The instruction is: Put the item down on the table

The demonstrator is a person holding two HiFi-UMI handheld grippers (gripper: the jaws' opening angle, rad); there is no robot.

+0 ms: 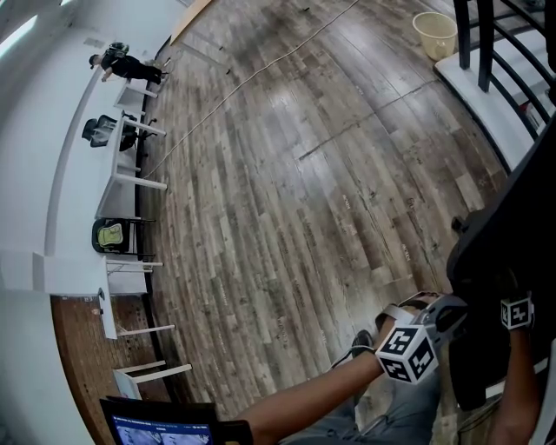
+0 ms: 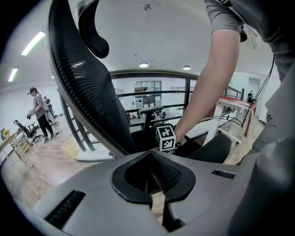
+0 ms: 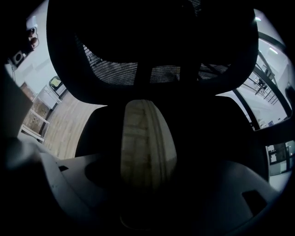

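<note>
Grey-clad operator with hand-held tongs
A grey short sleeve point(image 2: 226, 14), grey trousers point(image 1: 408, 413) and a dark shoe point(image 1: 360, 341) are worn. Each hand's tool carries a white marker cube point(image 1: 407, 352) printed with black squares. The left tongs point(image 2: 154, 179) have a smooth grey shell, black ribbed pads point(image 2: 168, 174) and slotted vents point(image 2: 64, 207).

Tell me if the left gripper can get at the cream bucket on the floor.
Probably not from here. The left gripper is down by the person's lap beside the black chair, while the bucket stands far off across the wooden floor. Nothing blocks the way; the person would have to walk over.
</note>
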